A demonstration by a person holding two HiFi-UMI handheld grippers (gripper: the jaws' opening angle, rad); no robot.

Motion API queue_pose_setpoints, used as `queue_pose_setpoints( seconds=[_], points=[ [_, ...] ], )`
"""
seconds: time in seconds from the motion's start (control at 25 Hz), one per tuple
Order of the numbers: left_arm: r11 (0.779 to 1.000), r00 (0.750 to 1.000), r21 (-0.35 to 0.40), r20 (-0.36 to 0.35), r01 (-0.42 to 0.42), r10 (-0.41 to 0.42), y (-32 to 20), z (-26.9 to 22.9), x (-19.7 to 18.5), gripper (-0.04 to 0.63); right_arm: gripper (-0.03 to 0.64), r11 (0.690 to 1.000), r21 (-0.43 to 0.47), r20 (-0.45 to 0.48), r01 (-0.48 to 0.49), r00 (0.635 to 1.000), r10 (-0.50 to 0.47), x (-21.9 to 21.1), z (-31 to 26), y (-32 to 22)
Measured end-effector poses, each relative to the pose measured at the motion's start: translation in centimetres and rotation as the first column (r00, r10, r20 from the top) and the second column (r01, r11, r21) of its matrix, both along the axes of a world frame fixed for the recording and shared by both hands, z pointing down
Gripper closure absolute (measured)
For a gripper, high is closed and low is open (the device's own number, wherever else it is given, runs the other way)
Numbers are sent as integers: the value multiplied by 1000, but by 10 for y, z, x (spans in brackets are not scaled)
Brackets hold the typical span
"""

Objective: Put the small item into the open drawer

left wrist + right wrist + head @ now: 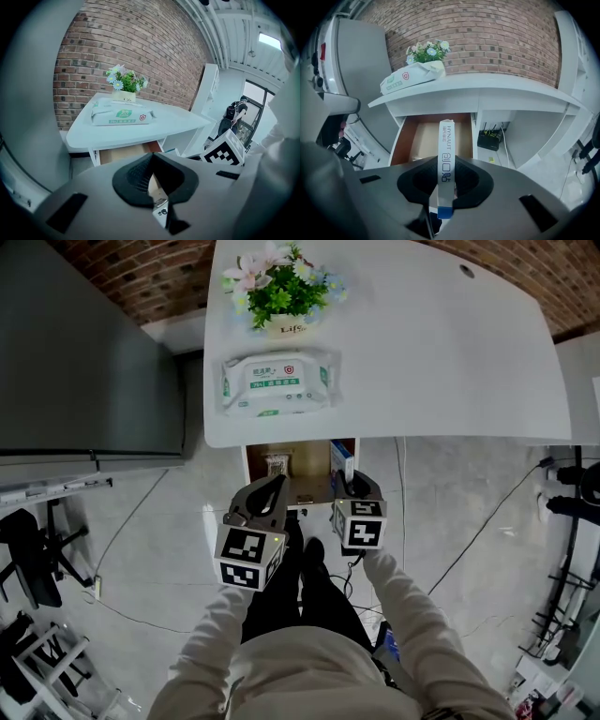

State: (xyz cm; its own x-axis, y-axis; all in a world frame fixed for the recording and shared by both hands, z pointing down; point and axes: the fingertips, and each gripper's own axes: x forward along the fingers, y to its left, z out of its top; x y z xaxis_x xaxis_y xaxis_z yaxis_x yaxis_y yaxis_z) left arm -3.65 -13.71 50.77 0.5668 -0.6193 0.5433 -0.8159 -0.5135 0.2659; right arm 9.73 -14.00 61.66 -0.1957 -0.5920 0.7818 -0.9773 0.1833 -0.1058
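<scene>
Box [446, 140]: "HYNAUT", 创口贴 | holder: right tongs [445, 180], clamped | pot [286, 327]: "Life"

The table top [422, 362] is finished in smooth, matt white board, and the open drawer [423, 138] is lined in brown, wood-look panel. The small box [446, 168] is made of white printed card, the wipes pack [278, 382] is wrapped in glossy plastic film, and the wall [487, 42] is laid in rough brick.
</scene>
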Motion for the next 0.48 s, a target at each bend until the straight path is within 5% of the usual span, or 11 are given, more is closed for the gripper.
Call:
queue_pose_setpoints(
  seconds=[0.48],
  points=[
    [999,1000,-36,10,14,-14,4,21,-2,578,523,999,-33,-25,-6,1000,5,-7,37,-25]
  ],
)
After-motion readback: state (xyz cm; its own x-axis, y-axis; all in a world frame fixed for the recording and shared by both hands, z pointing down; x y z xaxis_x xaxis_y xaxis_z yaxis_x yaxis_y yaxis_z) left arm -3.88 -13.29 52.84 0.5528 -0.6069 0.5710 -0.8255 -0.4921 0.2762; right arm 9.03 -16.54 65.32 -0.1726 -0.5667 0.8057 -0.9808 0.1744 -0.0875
